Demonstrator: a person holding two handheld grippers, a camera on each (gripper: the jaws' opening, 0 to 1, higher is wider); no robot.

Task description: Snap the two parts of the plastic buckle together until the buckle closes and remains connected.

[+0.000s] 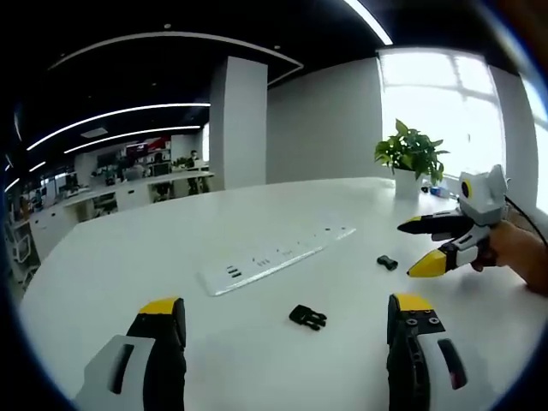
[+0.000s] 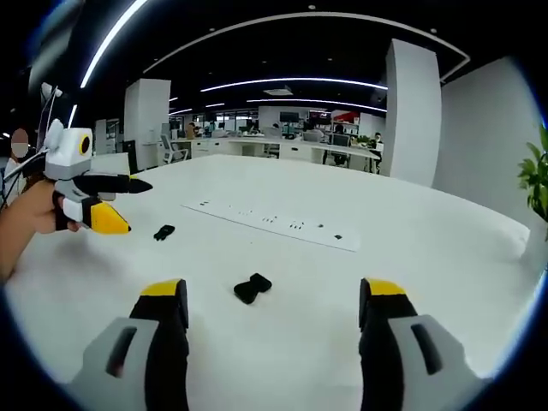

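The left gripper [image 1: 287, 312] has its two yellow-tipped fingers [image 1: 161, 308] spread wide apart, with nothing between them. The right gripper [image 2: 272, 295] is spread just as wide, its fingers [image 2: 384, 291] also empty. In the left gripper view the right gripper shows from the side, held up by a hand [image 1: 516, 250] gripping its rear, its fingers parted and pointing left. In the right gripper view a hand [image 2: 30, 218] likewise holds the left gripper aloft, its fingers parted and pointing right.

text: none readable | power strip [image 1: 276, 255] markings: too small | distant signs: blurred
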